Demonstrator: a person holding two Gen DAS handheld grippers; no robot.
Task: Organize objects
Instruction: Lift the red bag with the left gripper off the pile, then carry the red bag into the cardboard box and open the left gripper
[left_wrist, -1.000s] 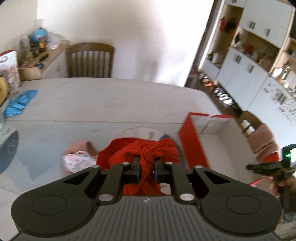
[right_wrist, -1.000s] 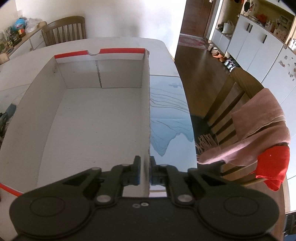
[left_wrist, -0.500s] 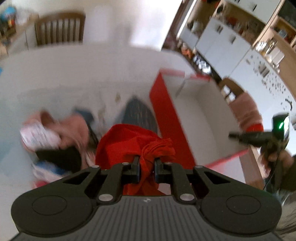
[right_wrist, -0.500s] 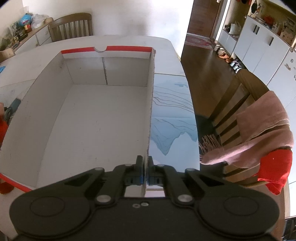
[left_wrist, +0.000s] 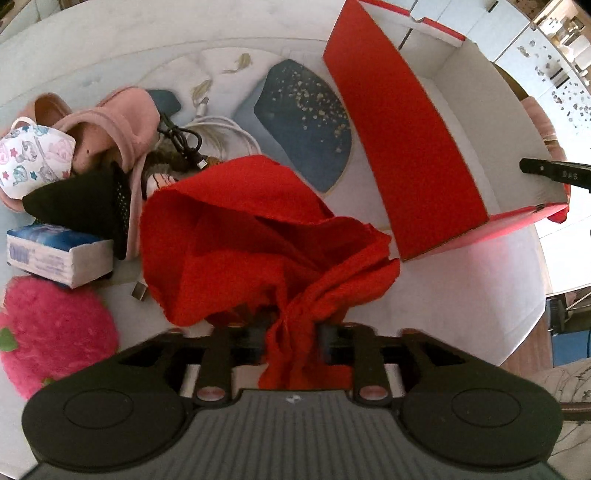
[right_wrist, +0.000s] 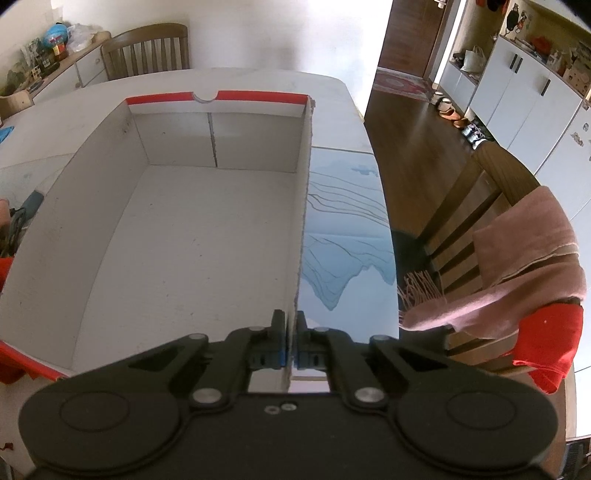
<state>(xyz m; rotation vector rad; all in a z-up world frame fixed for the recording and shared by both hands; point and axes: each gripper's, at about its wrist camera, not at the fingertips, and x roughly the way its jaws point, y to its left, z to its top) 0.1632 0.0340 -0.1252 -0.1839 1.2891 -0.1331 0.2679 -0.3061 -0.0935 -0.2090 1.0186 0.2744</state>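
Observation:
My left gripper (left_wrist: 291, 332) is shut on a red cloth (left_wrist: 236, 236) and holds it lifted above the table, left of the red-and-white cardboard box (left_wrist: 402, 140). My right gripper (right_wrist: 290, 341) is shut on the box's right wall (right_wrist: 301, 229), near its front corner. The box (right_wrist: 192, 236) is open on top and nothing lies inside. The right gripper's finger (left_wrist: 554, 173) shows at the box's far side in the left wrist view.
A pile lies left of the box: pink garment (left_wrist: 122, 118), patterned mask (left_wrist: 33, 155), black cloth (left_wrist: 81, 203), tissue pack (left_wrist: 55, 254), cables (left_wrist: 207, 136), pink plush (left_wrist: 51, 332). A chair with a pink scarf (right_wrist: 517, 266) stands right of the table.
My left gripper rose and tilted down with the red cloth, which now hangs above the pile beside the box. My right gripper stayed clamped on the box wall.

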